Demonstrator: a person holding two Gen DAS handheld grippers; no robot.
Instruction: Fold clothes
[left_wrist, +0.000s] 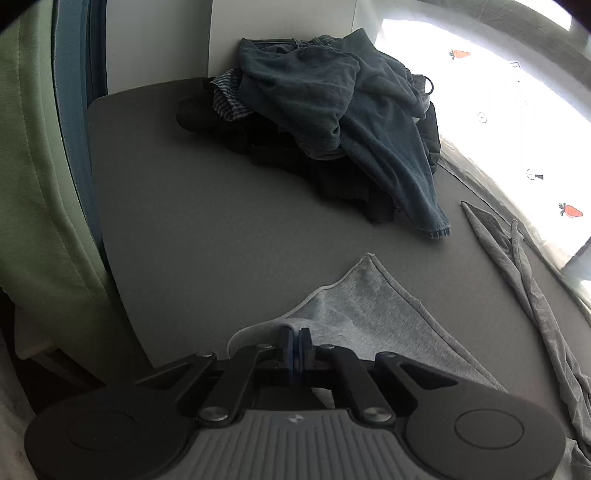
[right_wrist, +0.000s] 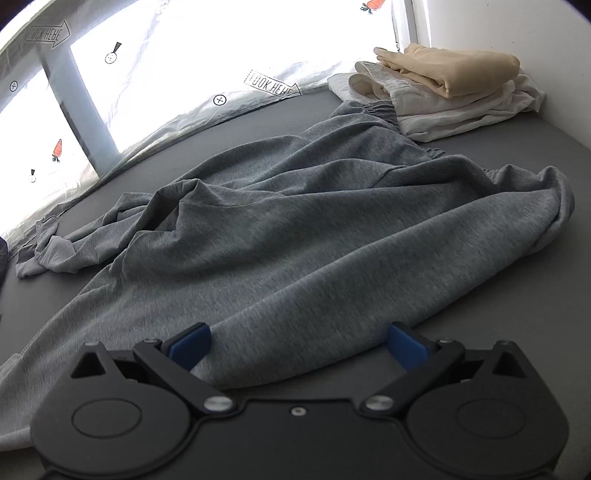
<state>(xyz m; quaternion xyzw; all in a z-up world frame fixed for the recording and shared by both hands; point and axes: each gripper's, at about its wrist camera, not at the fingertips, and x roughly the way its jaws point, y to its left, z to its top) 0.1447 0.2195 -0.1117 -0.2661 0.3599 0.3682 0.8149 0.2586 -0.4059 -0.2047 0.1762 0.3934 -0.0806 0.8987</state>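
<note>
A grey garment (right_wrist: 295, 229) lies spread and rumpled on the dark grey table (right_wrist: 517, 258). My right gripper (right_wrist: 299, 343) is open, its blue pads (right_wrist: 190, 345) on either side of a near fold of the garment. In the left wrist view my left gripper (left_wrist: 295, 341) is shut on a hem of the same grey garment (left_wrist: 365, 314), whose corner lies flat on the table (left_wrist: 184, 221). A long grey strip of it (left_wrist: 524, 288) runs along the right.
A heap of unfolded dark blue and black clothes (left_wrist: 332, 122) sits at the table's far side. A stack of folded cream and white clothes (right_wrist: 443, 88) sits at the far right corner. A white printed curtain (right_wrist: 166, 74) borders the table. A green cloth (left_wrist: 33, 184) hangs at left.
</note>
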